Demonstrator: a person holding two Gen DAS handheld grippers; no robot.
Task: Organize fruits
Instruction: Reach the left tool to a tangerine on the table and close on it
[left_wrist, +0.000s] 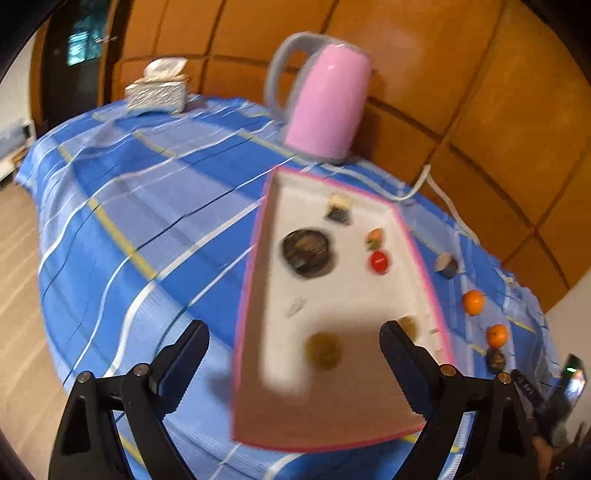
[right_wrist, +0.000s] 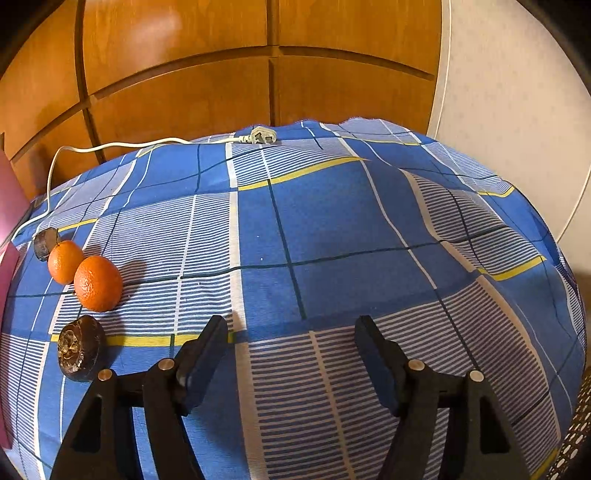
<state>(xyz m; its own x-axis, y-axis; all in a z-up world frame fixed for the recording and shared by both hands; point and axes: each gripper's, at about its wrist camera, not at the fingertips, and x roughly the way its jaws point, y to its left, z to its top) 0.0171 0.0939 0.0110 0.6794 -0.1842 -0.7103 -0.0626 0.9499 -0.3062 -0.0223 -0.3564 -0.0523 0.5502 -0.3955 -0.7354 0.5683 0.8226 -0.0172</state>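
A: How do the two tools sit?

B: The left gripper (left_wrist: 295, 354) tilts down over the near end of the tray (left_wrist: 255, 295), jaws spread wide with nothing between them. The right gripper (right_wrist: 291, 350) also tilts down over the blue checked cloth (right_wrist: 332, 229), jaws apart and gripping nothing.

A: What does the tray hold?

B: Ahead of the left jaws lie a dark round fruit (left_wrist: 306, 253), a red fruit (left_wrist: 379, 261), a small orange-green piece (left_wrist: 375, 238) and a dark block (left_wrist: 339, 209). The view is blurred. A pink kettle (left_wrist: 325, 99) stands beyond the tray.

A: And the loose fruit?

B: Left of the right gripper, on the cloth: a brown fruit (right_wrist: 80, 348) nearest its left finger, then two oranges (right_wrist: 98, 283) touching, then another brown fruit (right_wrist: 46, 243) farthest.
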